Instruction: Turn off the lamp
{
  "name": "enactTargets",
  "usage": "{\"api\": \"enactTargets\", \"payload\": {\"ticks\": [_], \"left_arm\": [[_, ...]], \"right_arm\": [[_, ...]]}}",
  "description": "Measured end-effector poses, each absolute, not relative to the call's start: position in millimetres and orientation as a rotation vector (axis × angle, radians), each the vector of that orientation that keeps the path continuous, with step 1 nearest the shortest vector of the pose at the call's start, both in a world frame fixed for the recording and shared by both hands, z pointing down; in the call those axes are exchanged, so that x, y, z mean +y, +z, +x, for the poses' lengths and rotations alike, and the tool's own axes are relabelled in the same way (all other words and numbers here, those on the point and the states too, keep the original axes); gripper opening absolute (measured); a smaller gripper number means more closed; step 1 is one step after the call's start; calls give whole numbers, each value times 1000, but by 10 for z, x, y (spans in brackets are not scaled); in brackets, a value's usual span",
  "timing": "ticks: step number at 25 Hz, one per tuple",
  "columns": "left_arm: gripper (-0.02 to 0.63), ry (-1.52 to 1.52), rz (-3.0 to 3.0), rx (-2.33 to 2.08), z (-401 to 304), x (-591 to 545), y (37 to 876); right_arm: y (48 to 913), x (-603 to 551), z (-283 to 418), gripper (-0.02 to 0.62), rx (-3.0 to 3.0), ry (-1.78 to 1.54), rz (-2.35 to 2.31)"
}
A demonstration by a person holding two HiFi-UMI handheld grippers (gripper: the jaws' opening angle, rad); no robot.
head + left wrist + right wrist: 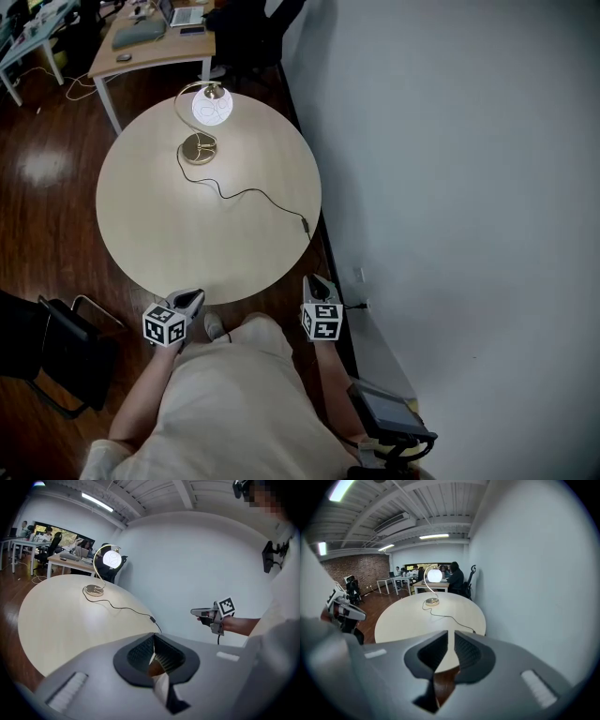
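Note:
The lamp (212, 105) stands at the far side of the round table (150, 216), its globe lit and its gold base (199, 147) beside it. A black cord (248, 193) runs from the base to an inline switch (305, 225) near the table's right edge. Both grippers hang at the near edge, far from the lamp. The left gripper (195, 296) has its pads together with nothing between them. Between the pads of the right gripper (317, 281) there is a narrow, empty gap. The lit lamp (112, 558) shows in the left gripper view, and the lamp (435, 575) also in the right gripper view.
A grey wall (450, 187) runs close along the table's right side. A black chair (56, 347) stands at the near left on the wood floor. Desks (150, 42) with a laptop and clutter lie beyond the table. A dark device (389, 412) sits by the person's right hip.

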State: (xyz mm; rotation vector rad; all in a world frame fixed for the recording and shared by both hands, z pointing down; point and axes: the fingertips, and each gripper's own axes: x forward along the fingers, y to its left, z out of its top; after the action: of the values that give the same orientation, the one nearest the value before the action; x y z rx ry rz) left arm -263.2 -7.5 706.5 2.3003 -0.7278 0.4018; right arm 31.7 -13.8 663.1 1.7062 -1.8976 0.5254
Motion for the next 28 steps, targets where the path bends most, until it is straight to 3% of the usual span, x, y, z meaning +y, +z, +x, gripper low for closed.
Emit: {"api": "enactTargets", "payload": {"ticks": [13, 28], "left_arm": [[5, 456, 2336, -681, -2182, -510, 6900], [6, 533, 2221, -769, -1377, -1032, 6786]], "right_arm": [[6774, -769, 717, 84, -1926, 562, 1669], [7948, -1632, 1351, 106, -1894, 706, 1438]]}}
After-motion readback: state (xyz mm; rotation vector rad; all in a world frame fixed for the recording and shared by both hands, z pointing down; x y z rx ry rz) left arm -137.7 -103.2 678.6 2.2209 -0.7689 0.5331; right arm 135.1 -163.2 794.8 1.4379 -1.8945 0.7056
